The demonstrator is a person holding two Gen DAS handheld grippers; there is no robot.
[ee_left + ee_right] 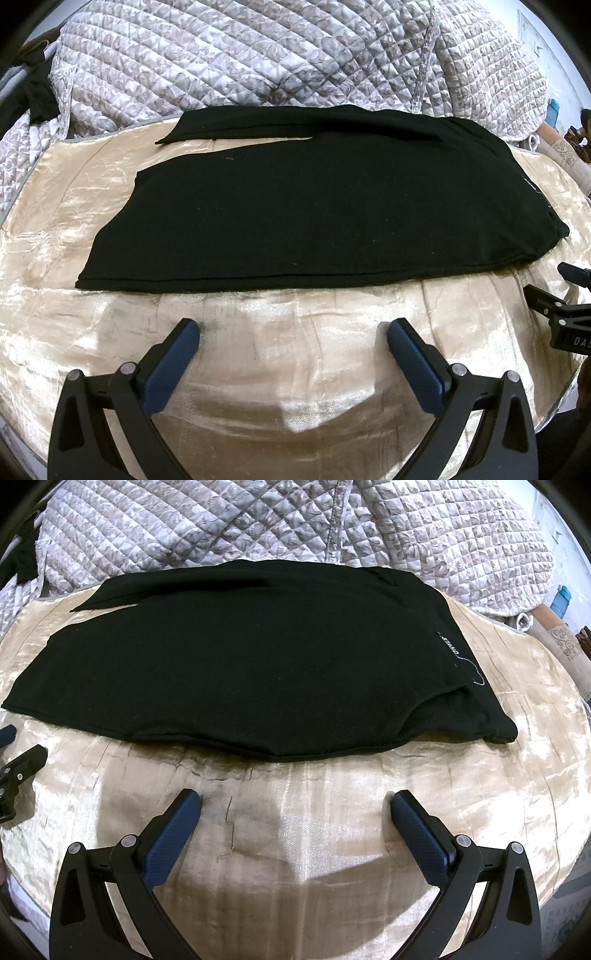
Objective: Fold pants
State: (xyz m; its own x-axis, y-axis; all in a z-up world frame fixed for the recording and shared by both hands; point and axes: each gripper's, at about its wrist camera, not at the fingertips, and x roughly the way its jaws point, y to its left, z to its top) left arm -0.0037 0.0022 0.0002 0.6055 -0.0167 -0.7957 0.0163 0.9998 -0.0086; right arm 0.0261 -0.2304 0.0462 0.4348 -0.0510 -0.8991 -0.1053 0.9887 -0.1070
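Closest to us, our left gripper (pixel 293 332) has its two blue fingers (pixel 173 365) spread wide apart, and nothing is between them. Our right gripper (pixel 295 805) looks the same, with its fingers far apart and holding nothing. Both hang just above a shiny gold cloth (pixel 258 369) that covers the bed in front of us. In the left view, we can see a bit of the right gripper poking in at the right edge. In the right view, a bit of the left gripper shows at the left edge. A little past the fingertips lie the black pants (pixel 314 210), flat on the gold cloth and not touching either gripper. They stretch from left to right, with the legs toward the left, one lying partly over the other. A small label (pixel 451 645) with white letters sits near their right end. Behind the pants, a puffy quilt (pixel 258 55) with a leafy pattern is piled up.
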